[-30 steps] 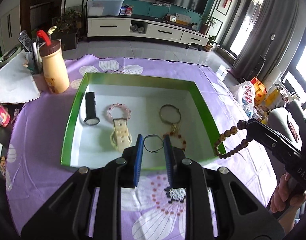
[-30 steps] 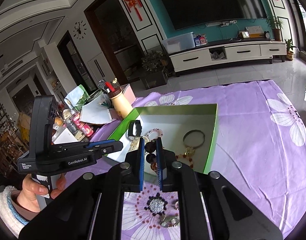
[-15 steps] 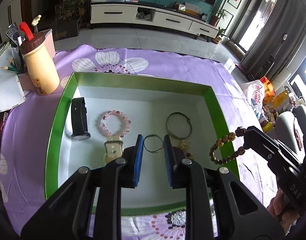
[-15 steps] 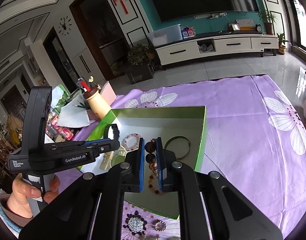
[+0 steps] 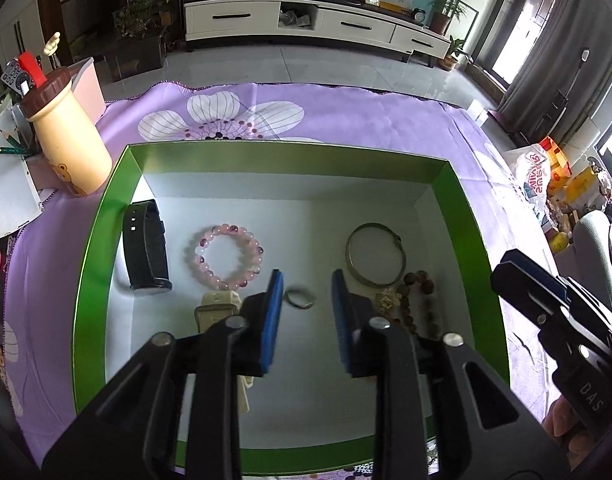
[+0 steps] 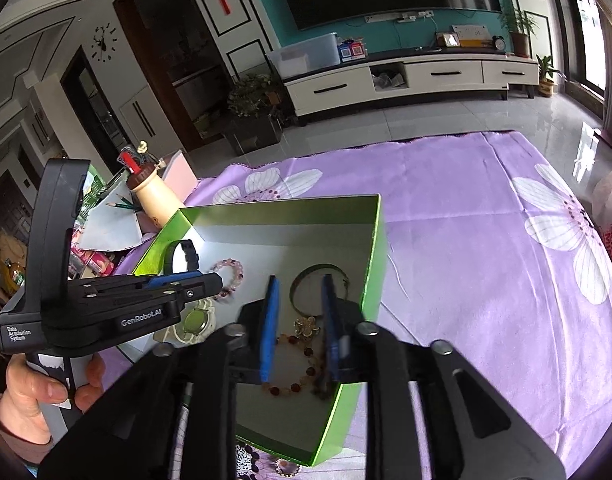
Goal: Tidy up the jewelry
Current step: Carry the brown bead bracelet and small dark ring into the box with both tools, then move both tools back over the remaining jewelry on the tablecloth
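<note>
A green box (image 5: 290,148) with a white floor holds a black watch band (image 5: 146,250), a pink bead bracelet (image 5: 226,256), a cream watch (image 5: 218,312), a thin dark ring (image 5: 300,297), a metal bangle (image 5: 375,258) and a brown bead bracelet (image 5: 419,304). My left gripper (image 5: 307,318) is open over the box, the ring between its fingertips. My right gripper (image 6: 298,328) is open and empty above the box's right side, over the brown bead bracelet (image 6: 294,364) and the bangle (image 6: 317,284).
A cream bottle (image 5: 66,140) with a brown cap, pencils and papers stand left of the box. Purple flowered cloth (image 6: 485,240) covers the table. More small jewelry (image 6: 284,466) lies on the cloth in front of the box. A snack bag (image 5: 533,172) sits right.
The right gripper has opened and the brown bead bracelet has dropped into the box by the bangle. The left gripper has moved forward over the box, still open.
</note>
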The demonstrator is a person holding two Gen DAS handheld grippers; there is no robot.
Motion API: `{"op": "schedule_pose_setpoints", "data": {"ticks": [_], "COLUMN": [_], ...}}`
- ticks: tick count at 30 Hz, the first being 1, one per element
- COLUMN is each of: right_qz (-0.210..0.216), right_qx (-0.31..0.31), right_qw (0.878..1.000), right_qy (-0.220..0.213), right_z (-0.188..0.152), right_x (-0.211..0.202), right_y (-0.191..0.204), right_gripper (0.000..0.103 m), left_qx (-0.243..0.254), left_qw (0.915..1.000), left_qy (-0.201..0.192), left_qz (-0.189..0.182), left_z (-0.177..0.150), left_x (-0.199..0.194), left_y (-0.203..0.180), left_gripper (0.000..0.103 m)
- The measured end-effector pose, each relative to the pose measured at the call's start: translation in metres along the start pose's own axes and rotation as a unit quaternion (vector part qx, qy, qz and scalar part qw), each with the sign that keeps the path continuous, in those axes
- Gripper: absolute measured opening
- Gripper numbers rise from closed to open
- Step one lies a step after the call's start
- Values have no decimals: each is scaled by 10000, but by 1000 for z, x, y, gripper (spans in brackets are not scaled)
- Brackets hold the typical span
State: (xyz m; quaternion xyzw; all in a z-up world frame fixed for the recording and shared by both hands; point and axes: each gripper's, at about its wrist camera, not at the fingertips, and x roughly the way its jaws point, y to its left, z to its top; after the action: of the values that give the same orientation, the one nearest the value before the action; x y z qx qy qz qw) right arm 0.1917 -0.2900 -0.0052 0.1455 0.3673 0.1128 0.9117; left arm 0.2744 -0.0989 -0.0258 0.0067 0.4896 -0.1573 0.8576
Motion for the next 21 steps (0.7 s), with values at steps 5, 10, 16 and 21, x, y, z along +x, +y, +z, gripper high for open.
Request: {"op": "schedule_pose_setpoints", "data": {"ticks": [5,10,16,21], "right_qz": [131,280,268,157], "right_qx": [55,11,-51,-23], "right_qw": [9999,9995,9995,9999], "right_qy": [-86,-148,-178,-56], "right_z": [-8,-20,-42,-64], "right_x": [-12,-33,-57,-72], "right_y": [-1,3,5,0], "right_gripper": [29,29,37,38], "left_qx": [31,225,391,422], "left_qw": [9999,9991,9967,9963], "left_qy": [-109,-366,-681,-661], "left_qz": [-21,-23,-188,-342], "left_z": [-5,-20,-53,-87], "left_x": [-9,-34,-72,-91], "left_y": [0,-7,-11,-9], "left_gripper": [29,41,51,60]}}
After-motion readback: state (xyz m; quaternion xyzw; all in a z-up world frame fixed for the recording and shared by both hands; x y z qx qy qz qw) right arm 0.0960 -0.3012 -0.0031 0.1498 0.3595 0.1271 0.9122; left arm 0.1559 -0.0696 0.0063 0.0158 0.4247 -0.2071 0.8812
